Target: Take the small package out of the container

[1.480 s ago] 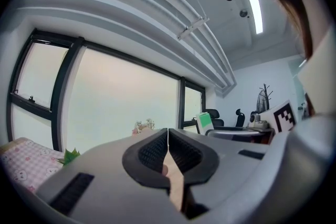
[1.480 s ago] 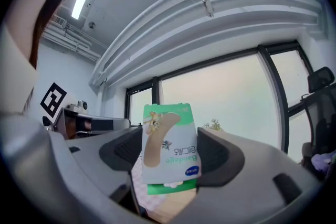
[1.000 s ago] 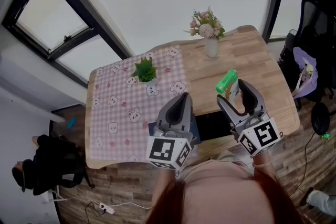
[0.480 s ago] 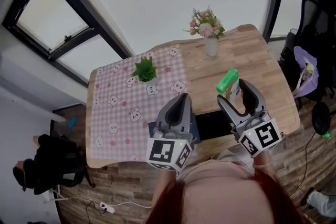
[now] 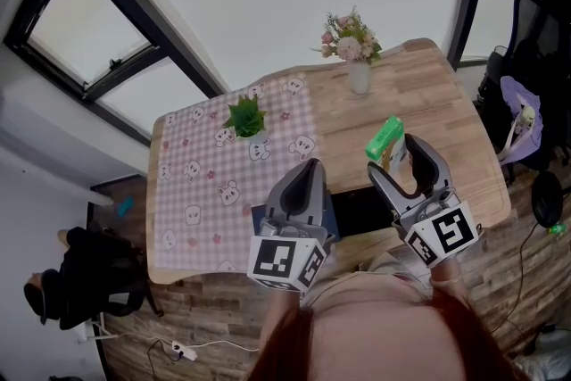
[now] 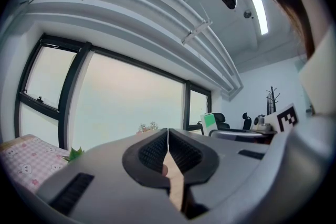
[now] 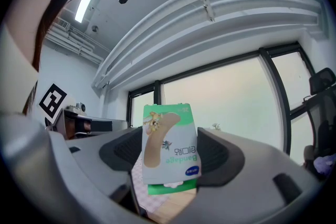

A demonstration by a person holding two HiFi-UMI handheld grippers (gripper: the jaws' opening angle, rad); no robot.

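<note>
There is one small package (image 7: 170, 147). It is green and white, with a picture of a sticking plaster on it. My right hand-held gripper (image 5: 393, 154) is clamped on it, one jaw on each side. The package stands up between the jaws, in the air over the bench and out of the container.

There is one container (image 5: 357, 211). It is dark and sits on the bench near the front edge, low down between my two grippers.

I have two hand-held grippers. My left hand-held gripper (image 5: 308, 169) has its jaws pressed together with nothing in them.

There is one little green plant (image 5: 245, 118) and one white vase of flowers (image 5: 355, 49). They are well apart from each other.

There is one bench (image 5: 446, 120), made of light wood. One pink checked cloth (image 5: 205, 183) with little animal faces covers its left part, and the plant stands on it. The vase stands on the bare wood at the far side.

The room has big windows (image 5: 98, 58) with dark frames and a wood floor (image 5: 205, 326). A black chair (image 5: 526, 58) stands at the right.
</note>
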